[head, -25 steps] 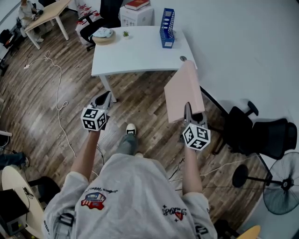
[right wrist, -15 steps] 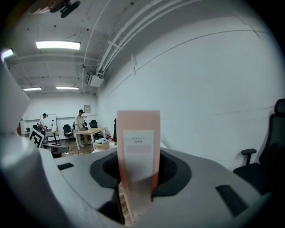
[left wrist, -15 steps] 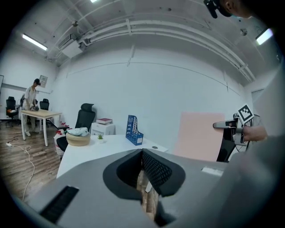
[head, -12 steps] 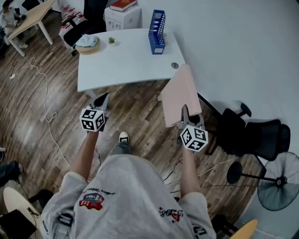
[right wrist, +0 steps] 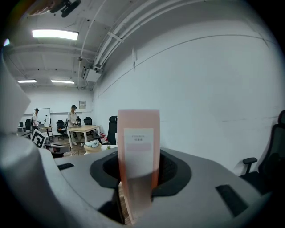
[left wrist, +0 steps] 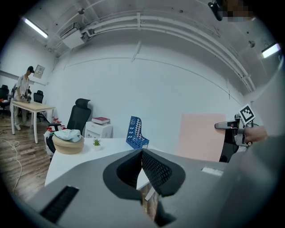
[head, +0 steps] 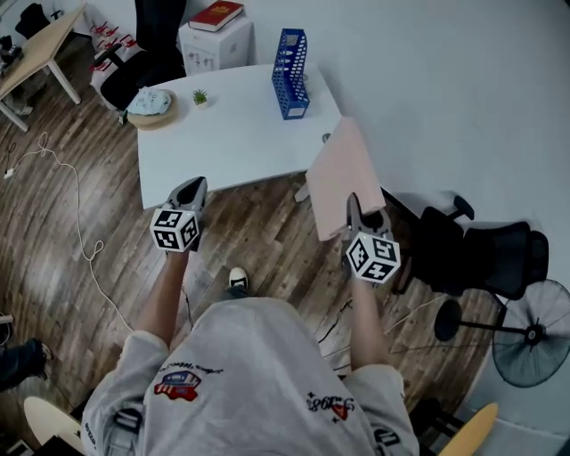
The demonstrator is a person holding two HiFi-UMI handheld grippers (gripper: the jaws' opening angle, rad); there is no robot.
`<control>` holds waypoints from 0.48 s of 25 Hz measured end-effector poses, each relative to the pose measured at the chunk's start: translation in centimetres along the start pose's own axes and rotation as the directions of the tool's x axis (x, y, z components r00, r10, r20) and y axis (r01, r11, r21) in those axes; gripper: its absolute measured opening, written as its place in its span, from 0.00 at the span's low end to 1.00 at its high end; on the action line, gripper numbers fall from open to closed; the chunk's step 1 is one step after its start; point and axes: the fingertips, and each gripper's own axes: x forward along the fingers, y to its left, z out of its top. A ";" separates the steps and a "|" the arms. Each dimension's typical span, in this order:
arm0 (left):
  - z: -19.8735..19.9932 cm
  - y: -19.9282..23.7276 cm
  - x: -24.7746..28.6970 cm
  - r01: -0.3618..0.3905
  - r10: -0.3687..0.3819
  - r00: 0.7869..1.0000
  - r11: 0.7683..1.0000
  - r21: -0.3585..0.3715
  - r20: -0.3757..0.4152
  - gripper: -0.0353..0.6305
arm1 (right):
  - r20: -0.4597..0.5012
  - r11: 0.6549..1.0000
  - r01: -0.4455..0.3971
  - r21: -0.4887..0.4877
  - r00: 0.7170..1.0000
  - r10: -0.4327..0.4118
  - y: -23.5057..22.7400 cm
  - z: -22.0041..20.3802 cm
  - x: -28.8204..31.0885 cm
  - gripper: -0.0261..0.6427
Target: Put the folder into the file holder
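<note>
A pink folder (head: 340, 175) stands upright in my right gripper (head: 354, 210), whose jaws are shut on its lower edge; the right gripper view shows its spine with a white label (right wrist: 138, 147). The blue file holder (head: 289, 61) stands on the far right part of the white table (head: 227, 134), well ahead of the folder. In the left gripper view the file holder (left wrist: 136, 132) and the folder (left wrist: 201, 136) both show. My left gripper (head: 190, 191) hangs over the floor near the table's front edge, jaws shut with nothing between them.
On the table's left sit a round basket with cloth (head: 149, 104) and a small plant (head: 200, 96). A white cabinet with a red book (head: 214, 16) stands behind. A black office chair (head: 481, 258) and a fan (head: 533, 334) are at right. A cable (head: 71, 209) lies on the wooden floor.
The table and file holder have shifted left and nearer in the head view as the person steps forward. The right gripper still carries the folder; both grippers keep their hold.
</note>
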 end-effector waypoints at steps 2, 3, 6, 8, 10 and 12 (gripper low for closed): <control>0.3 1.4 1.0 0.003 -0.003 1.000 1.000 -0.007 -0.002 0.06 | 0.009 1.000 0.005 -0.001 1.000 -0.005 0.7 0.7 1.3 0.28; 0.4 2.1 1.4 0.004 -0.004 1.000 1.000 -0.011 -0.004 0.06 | 0.012 1.000 0.005 -0.001 1.000 -0.005 1.1 1.0 1.9 0.28; 1.0 3.9 2.5 0.004 -0.004 1.000 1.000 -0.027 -0.003 0.06 | 0.011 1.000 -0.004 -0.007 1.000 0.004 2.3 1.7 3.7 0.28; 1.6 4.9 2.9 0.002 -0.002 1.000 0.999 -0.033 0.004 0.06 | 0.001 1.000 -0.015 -0.018 1.000 0.015 3.1 2.2 4.9 0.28; 2.1 5.9 3.2 -0.005 0.006 1.000 0.999 -0.041 0.012 0.06 | -0.007 0.999 -0.032 -0.030 0.999 0.032 4.0 2.5 6.4 0.28; 2.2 7.0 3.3 -0.020 0.021 1.000 0.998 -0.057 0.016 0.06 | -0.012 0.998 -0.056 -0.035 0.998 0.056 5.1 2.8 7.8 0.28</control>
